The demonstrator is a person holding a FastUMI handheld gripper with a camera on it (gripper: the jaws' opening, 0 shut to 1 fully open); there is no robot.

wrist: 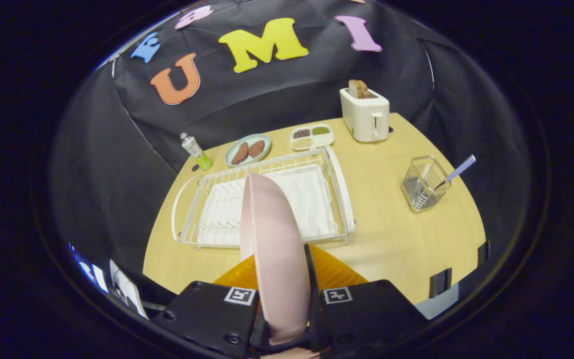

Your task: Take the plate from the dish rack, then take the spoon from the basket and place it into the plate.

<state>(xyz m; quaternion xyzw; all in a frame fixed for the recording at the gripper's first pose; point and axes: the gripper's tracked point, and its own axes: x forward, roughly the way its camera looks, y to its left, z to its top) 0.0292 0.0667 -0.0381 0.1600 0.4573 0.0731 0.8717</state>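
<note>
The hand-held gripper (pixel 283 294) is clamped on a pink plate (pixel 272 249), held edge-on and upright between both fingers above the tabletop (pixel 391 239). Beyond it at 12 o'clock sits the white rack (pixel 317 199). At 2 o'clock a wire basket (pixel 422 184) holds a spoon (pixel 459 170); a toaster (pixel 365 114) stands farther back.

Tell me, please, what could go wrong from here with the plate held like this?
The gripper is shut on the pale pink round plate, held edge-on by its rim, so it may pivot or slip between the fingers. It hangs above the white wire dish rack and could clip the rack's rim when swung aside. The blue checked spoon leans in the small wire basket, which might tip during a careless pull.
</note>
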